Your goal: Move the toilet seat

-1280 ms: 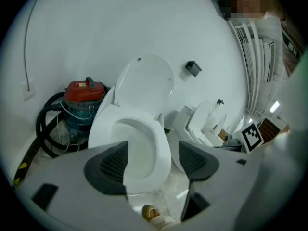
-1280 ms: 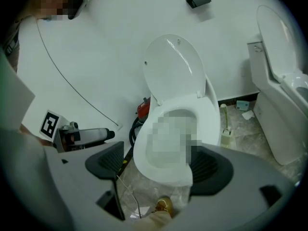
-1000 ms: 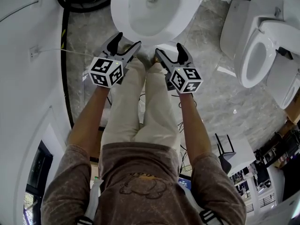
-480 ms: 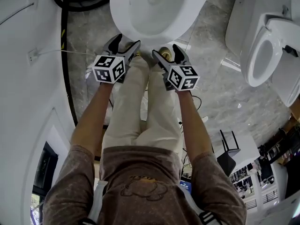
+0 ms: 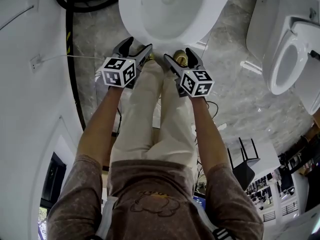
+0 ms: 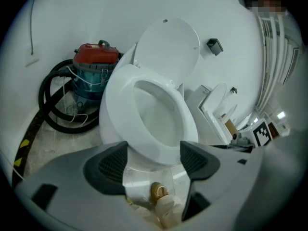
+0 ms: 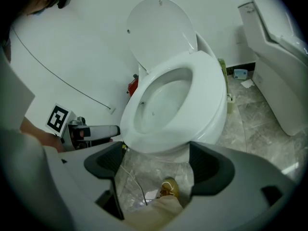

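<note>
toilet seat (image 7: 211, 83) down | left claw (image 6: 153, 160) apart | right claw (image 7: 159, 161) apart

Left gripper (image 5: 137, 48): jaws apart, nothing clasped, held forward and down on the outstretched bare left forearm (image 5: 99, 126). Right gripper (image 5: 180, 55): jaws apart, nothing clasped, level with and near the left, on the outstretched right forearm (image 5: 204, 129).

White toilet seat (image 5: 165, 31) — grey-veined floor (image 5: 235, 84)
</note>
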A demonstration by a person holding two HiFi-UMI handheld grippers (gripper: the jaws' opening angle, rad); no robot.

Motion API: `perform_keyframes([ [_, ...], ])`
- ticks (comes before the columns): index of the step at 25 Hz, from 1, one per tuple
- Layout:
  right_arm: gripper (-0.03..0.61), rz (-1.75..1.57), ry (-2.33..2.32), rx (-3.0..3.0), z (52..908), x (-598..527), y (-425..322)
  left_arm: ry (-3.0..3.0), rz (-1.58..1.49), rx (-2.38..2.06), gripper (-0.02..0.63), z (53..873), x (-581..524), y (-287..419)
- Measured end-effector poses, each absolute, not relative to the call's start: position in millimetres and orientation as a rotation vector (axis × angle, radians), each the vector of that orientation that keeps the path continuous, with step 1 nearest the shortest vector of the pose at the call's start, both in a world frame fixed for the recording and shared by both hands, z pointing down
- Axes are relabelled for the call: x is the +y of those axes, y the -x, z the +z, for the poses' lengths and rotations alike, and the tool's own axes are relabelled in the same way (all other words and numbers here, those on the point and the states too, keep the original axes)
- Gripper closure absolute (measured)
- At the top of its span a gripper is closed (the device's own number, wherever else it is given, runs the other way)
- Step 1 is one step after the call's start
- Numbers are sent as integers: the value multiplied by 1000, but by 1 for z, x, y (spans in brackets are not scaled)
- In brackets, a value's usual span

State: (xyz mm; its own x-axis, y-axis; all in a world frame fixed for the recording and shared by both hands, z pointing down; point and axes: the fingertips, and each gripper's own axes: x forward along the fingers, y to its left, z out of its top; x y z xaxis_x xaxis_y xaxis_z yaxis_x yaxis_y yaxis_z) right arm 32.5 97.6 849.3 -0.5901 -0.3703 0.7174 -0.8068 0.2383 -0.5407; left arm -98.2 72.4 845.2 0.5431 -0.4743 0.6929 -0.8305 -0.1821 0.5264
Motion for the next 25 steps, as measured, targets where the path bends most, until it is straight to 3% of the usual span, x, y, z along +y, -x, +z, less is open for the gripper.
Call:
perform_keyframes([
  [15, 169, 1311, -1079, -2034, 860, 95, -34, -1774, 483, -1036, 272, 867, 74, 99],
  [25, 170, 1279, -1058, -2036, 846, 96, -33, -1781, 465, -998, 334, 850, 75, 103],
])
